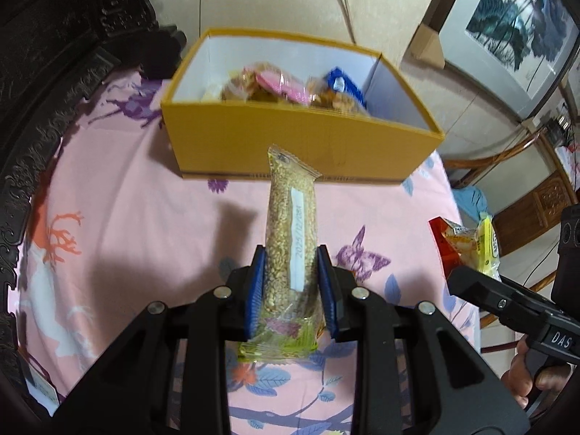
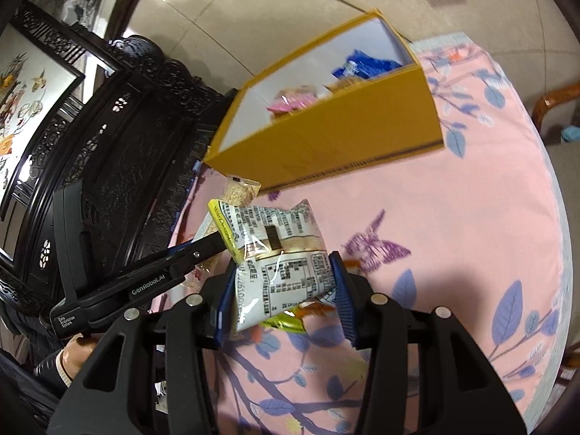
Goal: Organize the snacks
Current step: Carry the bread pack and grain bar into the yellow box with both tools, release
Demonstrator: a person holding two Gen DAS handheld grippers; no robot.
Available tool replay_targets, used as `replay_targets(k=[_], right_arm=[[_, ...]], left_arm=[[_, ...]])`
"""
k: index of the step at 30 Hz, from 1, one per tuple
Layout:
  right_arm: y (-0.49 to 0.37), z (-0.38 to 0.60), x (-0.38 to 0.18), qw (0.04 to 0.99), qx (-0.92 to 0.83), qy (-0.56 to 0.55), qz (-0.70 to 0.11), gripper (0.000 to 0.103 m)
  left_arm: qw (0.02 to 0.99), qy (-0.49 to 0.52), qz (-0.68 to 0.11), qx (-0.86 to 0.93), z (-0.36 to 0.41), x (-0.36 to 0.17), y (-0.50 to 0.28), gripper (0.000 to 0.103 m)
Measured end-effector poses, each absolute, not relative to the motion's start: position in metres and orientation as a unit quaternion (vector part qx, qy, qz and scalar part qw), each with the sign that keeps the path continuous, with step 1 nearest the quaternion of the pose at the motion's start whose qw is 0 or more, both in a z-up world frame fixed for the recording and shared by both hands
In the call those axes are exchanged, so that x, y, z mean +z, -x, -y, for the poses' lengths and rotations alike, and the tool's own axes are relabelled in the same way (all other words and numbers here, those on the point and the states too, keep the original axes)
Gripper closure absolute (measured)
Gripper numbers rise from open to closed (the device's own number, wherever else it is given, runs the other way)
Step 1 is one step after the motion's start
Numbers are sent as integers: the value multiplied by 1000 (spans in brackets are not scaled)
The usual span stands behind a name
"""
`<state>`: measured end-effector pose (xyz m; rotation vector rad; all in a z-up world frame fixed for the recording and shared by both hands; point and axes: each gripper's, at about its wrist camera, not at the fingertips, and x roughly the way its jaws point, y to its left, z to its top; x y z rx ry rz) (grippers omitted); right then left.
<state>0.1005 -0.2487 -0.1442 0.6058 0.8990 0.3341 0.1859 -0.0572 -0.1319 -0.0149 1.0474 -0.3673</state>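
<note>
Snacks lifted over the pink floral worktop (image 1: 127,217), near the yellow box (image 1: 290,137).
Box holds several packets. Left hand-held gripper (image 1: 291,282) clamps a long grain bar packet (image 1: 290,224); right hand-held gripper (image 2: 282,290) clamps a printed white snack bag (image 2: 279,253).

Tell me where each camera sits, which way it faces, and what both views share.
Left wrist: on the left claw, angled down over the table at the yellow box; shut on a grain packet; right claw and a hand at the right edge.
Right wrist: on the right claw, angled down at the yellow box; shut on a printed snack packet; left claw and a sleeved hand at left.
Shared: box, floral tablecloth, both packets.
</note>
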Motion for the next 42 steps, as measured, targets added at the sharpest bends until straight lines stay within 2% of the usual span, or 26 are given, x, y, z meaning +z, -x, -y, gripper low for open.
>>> replay_targets(k=[9,18,26,28,29,30,31,32,36,42], right_arm=[[-135,250,-96,872,168,-268,-372,55],[-196,264,-39,911,158,-239,-297,55],[-248,277,-19,929,131,-219,-270,55],[-261,279,-17,932,121,-213,-268,52],[-267,280,-18,932,112,-211,-272,51],[-271,281,-18,932,101,-212,-276,40],[-272,282,-18,932,86,-216,-278,27],[-271,285,-19,931,73,-228,-275,25],[-260,288,-25,929,50,-234,-283,3],[-233,280,-53,906,19,-235,-351,1]], left_arm=[[883,18,-433,-180,56,-79,-214,75],[919,25,-349,-180,61,-13,-279,75],[932,14,-317,-176,73,8,-325,75],[933,7,-316,-175,78,7,-336,75],[933,3,-316,-171,80,6,-341,56],[935,-3,-315,-162,82,7,-345,38],[940,-6,-309,-147,82,8,-345,12],[947,-8,-293,-131,80,10,-342,8],[953,-16,-271,-134,73,14,-330,5],[943,-7,-310,-121,55,-7,-309,3]])
